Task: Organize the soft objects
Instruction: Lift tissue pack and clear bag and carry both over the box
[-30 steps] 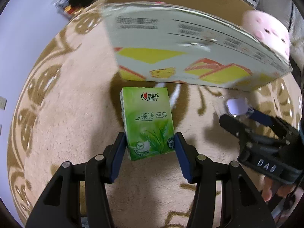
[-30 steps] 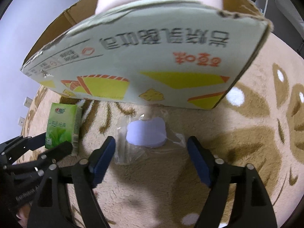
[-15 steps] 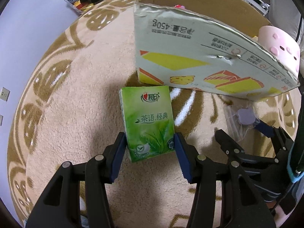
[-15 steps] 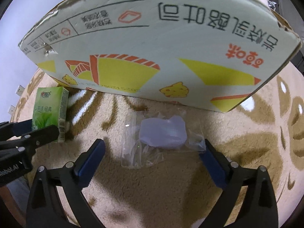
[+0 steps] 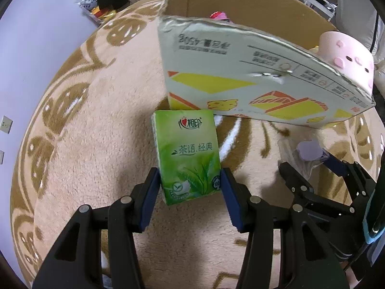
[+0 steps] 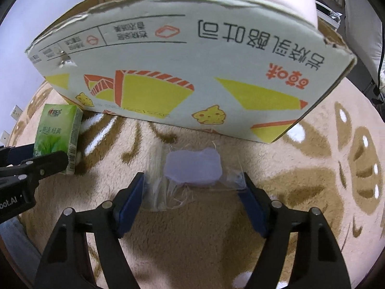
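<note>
A green tissue pack (image 5: 187, 149) stands on the rug just in front of the cardboard box (image 5: 240, 72), and my left gripper (image 5: 190, 185) is shut on its lower sides. In the right wrist view the same pack (image 6: 57, 130) shows at the left with the left gripper (image 6: 45, 153) on it. A lilac soft piece in a clear plastic bag (image 6: 192, 166) lies on the rug before the box (image 6: 192, 60). My right gripper (image 6: 192, 187) straddles the bag with its jaws closing, and the pads are at the bag's edges. A pink plush (image 5: 346, 55) sits inside the box.
The beige rug (image 5: 96, 144) with brown patterns spreads all around. Wall sockets (image 5: 6, 124) mark the wall at the left. Small packets (image 5: 96, 7) lie beyond the rug at the back left. The box's printed front wall leans over the bag.
The right jaws spread wide, then narrowed around the bag, and the gripper came closer to it. The left gripper kept its hold on the tissue pack.
</note>
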`<state>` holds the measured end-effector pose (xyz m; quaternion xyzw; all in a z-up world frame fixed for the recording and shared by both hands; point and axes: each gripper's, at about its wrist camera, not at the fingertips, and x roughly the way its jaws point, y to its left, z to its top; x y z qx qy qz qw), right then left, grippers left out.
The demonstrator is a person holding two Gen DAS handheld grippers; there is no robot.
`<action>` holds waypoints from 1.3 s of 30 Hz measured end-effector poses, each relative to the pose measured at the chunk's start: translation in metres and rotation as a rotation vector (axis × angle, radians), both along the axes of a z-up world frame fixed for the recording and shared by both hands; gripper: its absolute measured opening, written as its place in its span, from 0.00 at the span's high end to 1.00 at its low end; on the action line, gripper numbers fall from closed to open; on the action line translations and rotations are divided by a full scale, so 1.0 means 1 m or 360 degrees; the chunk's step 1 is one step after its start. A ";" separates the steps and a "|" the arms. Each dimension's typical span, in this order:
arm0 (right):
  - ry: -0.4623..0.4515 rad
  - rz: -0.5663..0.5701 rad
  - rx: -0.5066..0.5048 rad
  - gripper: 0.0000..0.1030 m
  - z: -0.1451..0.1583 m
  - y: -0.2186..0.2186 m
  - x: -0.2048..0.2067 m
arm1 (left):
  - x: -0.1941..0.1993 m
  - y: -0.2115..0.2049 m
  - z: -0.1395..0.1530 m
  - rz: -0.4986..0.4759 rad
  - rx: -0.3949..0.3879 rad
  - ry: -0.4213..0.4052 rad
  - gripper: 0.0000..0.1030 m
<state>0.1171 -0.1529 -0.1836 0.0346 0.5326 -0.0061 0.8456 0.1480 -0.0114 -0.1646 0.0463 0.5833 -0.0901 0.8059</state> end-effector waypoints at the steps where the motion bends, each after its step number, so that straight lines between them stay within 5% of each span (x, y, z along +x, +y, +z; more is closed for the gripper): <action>1: -0.0004 -0.0003 -0.0006 0.22 0.003 0.002 -0.003 | -0.001 -0.001 0.001 -0.0004 0.0000 -0.0006 0.52; 11: -0.0121 -0.0069 0.0087 0.22 0.036 -0.021 -0.028 | -0.019 -0.008 0.028 -0.0048 -0.0031 -0.0133 0.52; 26: -0.0600 -0.0147 0.0260 0.22 0.117 -0.053 -0.059 | -0.058 -0.004 0.100 -0.0072 -0.0152 -0.0620 0.55; 39: -0.0714 -0.0160 0.0307 0.22 0.126 -0.058 -0.061 | -0.057 -0.009 0.098 -0.0154 -0.0194 -0.0653 0.62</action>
